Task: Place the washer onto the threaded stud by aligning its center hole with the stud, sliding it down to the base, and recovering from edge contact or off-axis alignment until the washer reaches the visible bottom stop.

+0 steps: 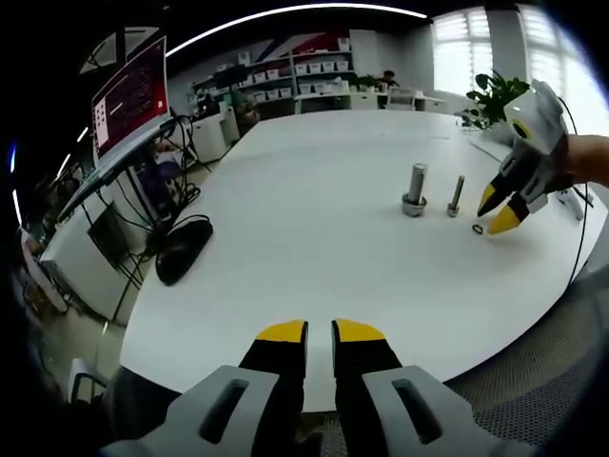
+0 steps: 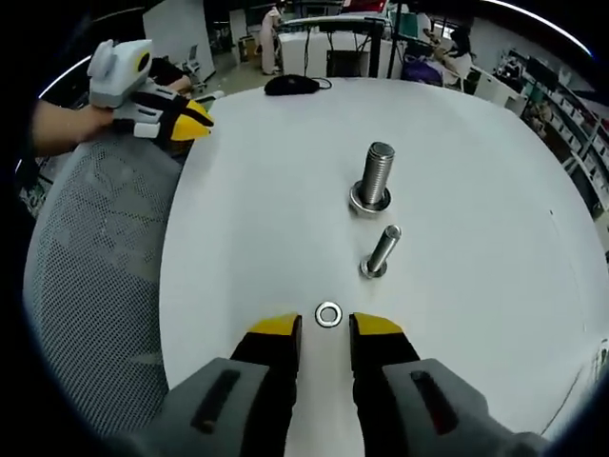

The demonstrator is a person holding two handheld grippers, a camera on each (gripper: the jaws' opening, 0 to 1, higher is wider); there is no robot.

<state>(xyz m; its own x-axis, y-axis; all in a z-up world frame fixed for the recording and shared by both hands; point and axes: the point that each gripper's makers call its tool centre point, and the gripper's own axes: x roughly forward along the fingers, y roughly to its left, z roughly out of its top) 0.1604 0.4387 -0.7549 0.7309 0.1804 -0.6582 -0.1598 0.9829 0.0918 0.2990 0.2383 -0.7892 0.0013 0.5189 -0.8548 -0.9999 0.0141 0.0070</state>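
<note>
Left gripper view. The left gripper (image 1: 320,330), grey-bodied with black fingers and yellow tips, rises from the lower edge over the near rim of the round white table (image 1: 304,228). Its jaws stand nearly together, parted by a narrow slot, and hold nothing. Across the table stands the large threaded steel stud (image 1: 416,189), upright on a wider round base. Just to its right stands a thinner steel bolt (image 1: 456,196), also upright on its head. Right of the bolt, the small flat steel ring washer (image 1: 477,228) lies on the table surface. The right gripper (image 1: 500,209), held by a person's hand (image 1: 585,160), hovers beside the washer with its yellow tips spread; one tip lies just next to the ring. A black computer mouse (image 1: 183,249) rests near the table's left edge.

Right gripper view. The right gripper (image 2: 325,326) points at the washer (image 2: 329,314), which lies flat on the table (image 2: 476,190) between and just ahead of the two yellow tips. The jaws are spread wider than the washer and grip nothing; contact with the ring cannot be confirmed. Beyond the washer stands the thin bolt (image 2: 381,252), slightly tilted, and beyond that the large stud (image 2: 372,181), its thread ridges visible. The left gripper (image 2: 176,119) appears at upper left above a grey mesh chair back (image 2: 95,276).
</note>
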